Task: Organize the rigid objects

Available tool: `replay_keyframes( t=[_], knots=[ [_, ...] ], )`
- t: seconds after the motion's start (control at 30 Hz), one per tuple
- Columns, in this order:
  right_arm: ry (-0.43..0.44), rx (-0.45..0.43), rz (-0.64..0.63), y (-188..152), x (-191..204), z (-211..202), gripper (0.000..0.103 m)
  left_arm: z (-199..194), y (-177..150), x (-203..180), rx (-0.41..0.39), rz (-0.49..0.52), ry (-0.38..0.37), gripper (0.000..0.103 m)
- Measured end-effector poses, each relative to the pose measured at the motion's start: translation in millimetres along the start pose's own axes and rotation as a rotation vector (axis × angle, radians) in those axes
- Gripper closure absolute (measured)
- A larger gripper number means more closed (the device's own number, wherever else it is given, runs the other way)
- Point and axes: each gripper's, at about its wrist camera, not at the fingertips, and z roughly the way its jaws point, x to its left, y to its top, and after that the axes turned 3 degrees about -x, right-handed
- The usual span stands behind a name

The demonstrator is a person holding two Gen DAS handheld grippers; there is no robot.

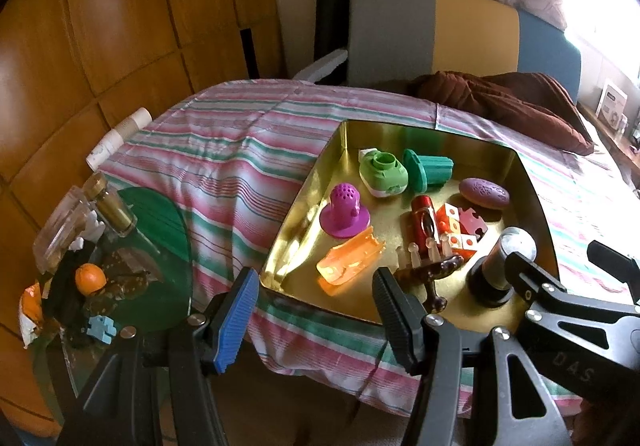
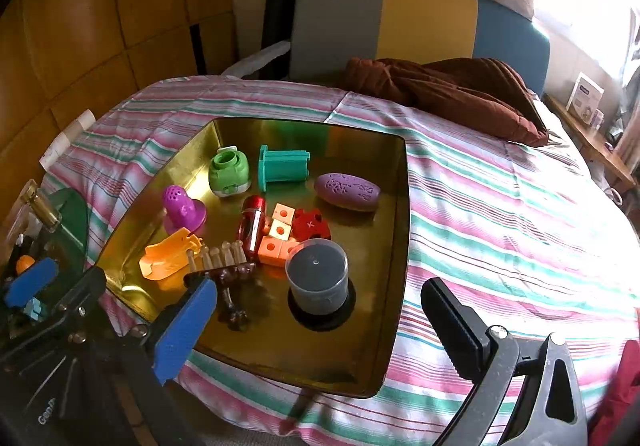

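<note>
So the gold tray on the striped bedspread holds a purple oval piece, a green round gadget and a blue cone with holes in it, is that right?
Not quite. The cone with holes is magenta, not blue, as the right wrist view shows. The rest stands: the gold tray on the striped bedspread also holds the purple oval piece and the green round gadget.
</note>
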Motion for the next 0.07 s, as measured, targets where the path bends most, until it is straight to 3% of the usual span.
replay_keyframes(
  t=[0.07],
  knots=[
    [0.004, 0.0, 0.002, -0.2, -0.9, -0.1, 0.0, 0.0, 0.0, -0.1, -0.003, 0.002, -0.001, 0.043]
  ],
)
